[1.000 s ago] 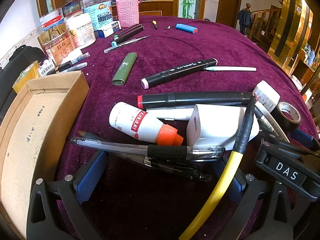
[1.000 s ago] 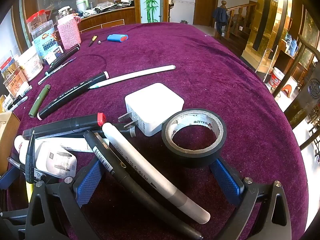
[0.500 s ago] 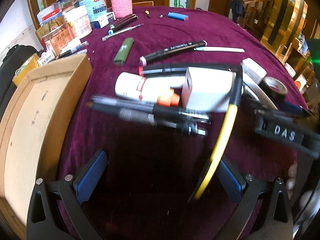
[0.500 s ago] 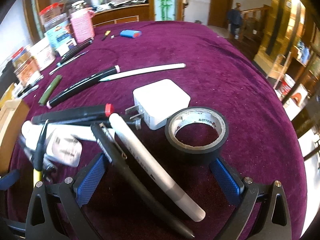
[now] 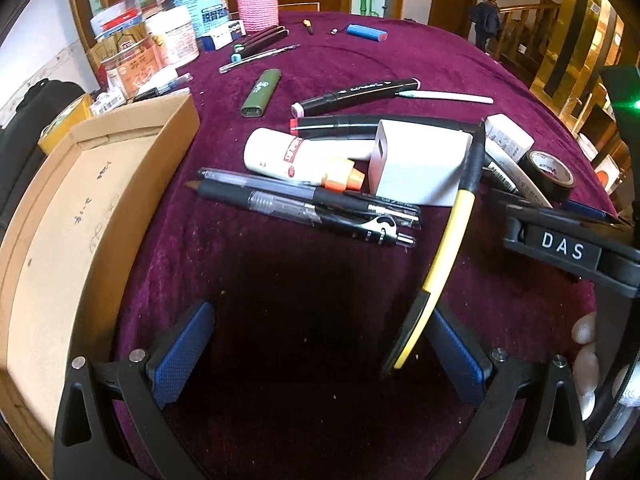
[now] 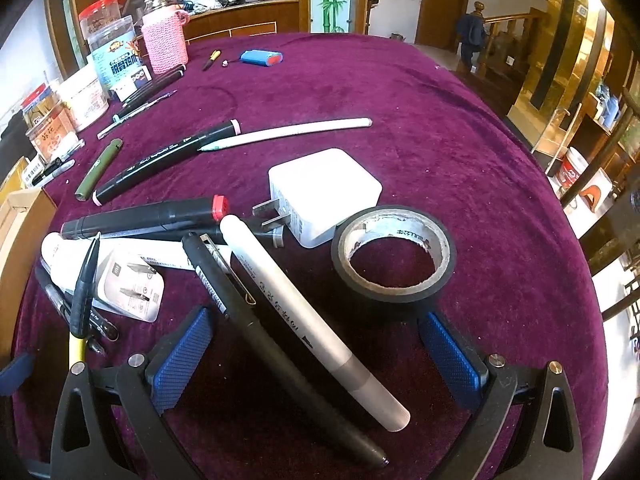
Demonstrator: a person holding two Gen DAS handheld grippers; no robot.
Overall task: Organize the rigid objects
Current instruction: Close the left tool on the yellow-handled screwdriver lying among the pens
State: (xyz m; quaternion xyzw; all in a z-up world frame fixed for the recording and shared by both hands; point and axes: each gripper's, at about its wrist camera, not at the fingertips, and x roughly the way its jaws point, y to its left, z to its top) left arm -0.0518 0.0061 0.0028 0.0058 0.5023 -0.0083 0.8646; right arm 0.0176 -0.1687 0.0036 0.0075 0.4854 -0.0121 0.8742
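In the left wrist view my left gripper is open above the purple cloth, nothing between its pads. A yellow-and-black pen leans on a white charger, its near end beside the right finger. Ahead lie two pens and a white bottle with an orange cap. In the right wrist view my right gripper is open. A black pen and a white-grey marker lie slanted between its fingers. A black tape roll and a second white charger sit just ahead.
A shallow cardboard box stands at the left of the table. Jars and a pink knitted bottle line the far left edge. Markers, a green lighter and a blue battery pack lie scattered farther off. A hand holds the right gripper.
My left gripper has drawn back and up from the pile, so the pens now lie farther ahead. The yellow pen's near end now sits by its right finger. The right gripper barely shifted.
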